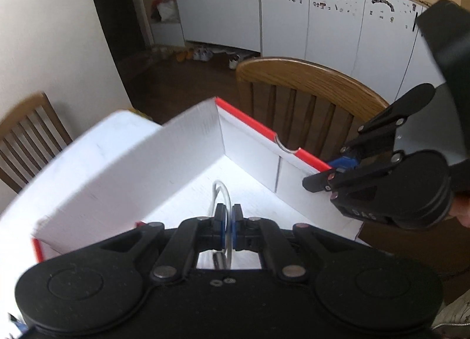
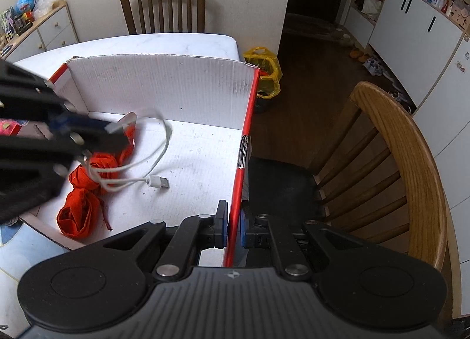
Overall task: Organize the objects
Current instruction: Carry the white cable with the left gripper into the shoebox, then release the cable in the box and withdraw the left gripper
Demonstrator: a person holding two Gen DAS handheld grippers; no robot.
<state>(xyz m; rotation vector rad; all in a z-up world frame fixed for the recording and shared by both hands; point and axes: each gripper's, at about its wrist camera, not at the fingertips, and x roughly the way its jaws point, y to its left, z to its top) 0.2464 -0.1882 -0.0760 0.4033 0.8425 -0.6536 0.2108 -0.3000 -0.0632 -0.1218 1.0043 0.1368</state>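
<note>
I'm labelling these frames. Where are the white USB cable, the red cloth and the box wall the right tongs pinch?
white USB cable [image 2: 154, 182]: right wrist view, plug end.
red cloth [image 2: 77, 215]: right wrist view, lower bundle.
box wall [image 2: 245, 145]: right wrist view, red edge.

We see a white corrugated cardboard box [image 2: 164, 86], matt, gripped by our right gripper [image 2: 233, 229]; left of it a smooth white plastic cable [image 2: 158, 160] over crumpled red cloth [image 2: 82, 210].

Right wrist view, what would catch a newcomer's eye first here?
The bright red cloth crumpled on the floor of the white cardboard box, with a white USB cable looping over it from the left gripper. The right gripper pinches the box's red-edged side wall.
</note>
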